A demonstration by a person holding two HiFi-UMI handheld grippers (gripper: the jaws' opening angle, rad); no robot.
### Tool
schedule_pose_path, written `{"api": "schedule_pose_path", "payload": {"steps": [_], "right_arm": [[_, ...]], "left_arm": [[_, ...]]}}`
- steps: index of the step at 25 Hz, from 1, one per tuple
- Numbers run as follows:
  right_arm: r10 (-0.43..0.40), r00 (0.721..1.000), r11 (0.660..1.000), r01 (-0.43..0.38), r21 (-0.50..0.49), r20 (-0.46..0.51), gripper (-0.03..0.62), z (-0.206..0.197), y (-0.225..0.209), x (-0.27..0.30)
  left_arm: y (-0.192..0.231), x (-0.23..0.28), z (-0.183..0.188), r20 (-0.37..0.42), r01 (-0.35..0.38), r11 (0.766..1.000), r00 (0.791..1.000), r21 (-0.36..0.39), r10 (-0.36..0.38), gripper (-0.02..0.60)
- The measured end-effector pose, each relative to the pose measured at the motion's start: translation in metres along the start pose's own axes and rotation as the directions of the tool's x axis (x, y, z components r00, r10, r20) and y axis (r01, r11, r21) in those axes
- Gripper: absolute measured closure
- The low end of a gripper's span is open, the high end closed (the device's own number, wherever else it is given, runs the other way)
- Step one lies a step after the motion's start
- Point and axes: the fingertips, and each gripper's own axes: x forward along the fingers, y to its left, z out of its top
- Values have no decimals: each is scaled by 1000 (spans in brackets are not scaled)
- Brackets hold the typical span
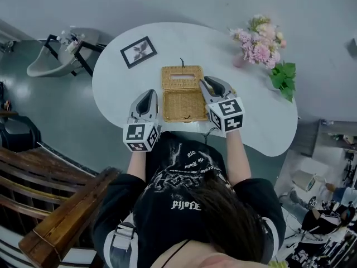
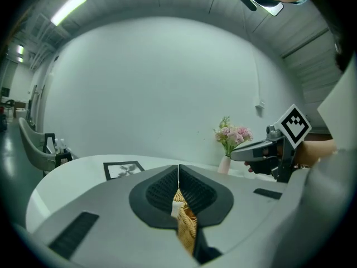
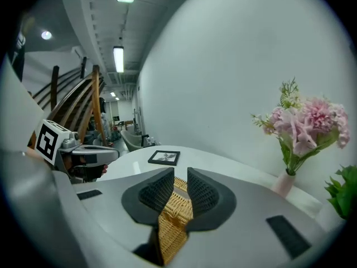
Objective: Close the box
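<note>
Viewed from overhead: a wicker box [image 1: 183, 106] at the middle of a white rounded table [image 1: 262, 121], standing open, with its lid [image 1: 182, 77] laid back flat on the far side. Left gripper [image 1: 149, 95] just beside the box's left wall, jaws pressed together with nothing seen between the pads. Right gripper [image 1: 210, 82] at the box's right edge near the lid, jaws spread a little, with wicker weave showing through the gap and no contact that can be made out. Black-and-white square markers on both grippers' cubes, no words on them. Framed picture [image 1: 139, 51] far left on the table; pink flowers [image 1: 257, 41] and green leaves [image 1: 283, 77] far right. White lettering on the person's black shirt [image 1: 187, 175], seen upside down and not legible.
</note>
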Motion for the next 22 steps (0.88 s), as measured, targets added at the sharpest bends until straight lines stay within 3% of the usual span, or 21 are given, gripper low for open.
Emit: {"api": "schedule_pose_path", "payload": {"steps": [3, 12, 22], "right_arm": [[26, 999, 1000, -26, 1, -46, 456, 7, -2, 25], [100, 976, 994, -107, -27, -191, 433, 11, -3, 94], [185, 890, 970, -234, -69, -416, 410, -19, -11, 159]], "left_arm": [[13, 10, 1, -19, 32, 999, 999, 1, -32, 557], [43, 29, -3, -75, 110, 994, 991, 0, -110, 557], [70, 30, -13, -108, 39, 998, 993, -42, -43, 557]]}}
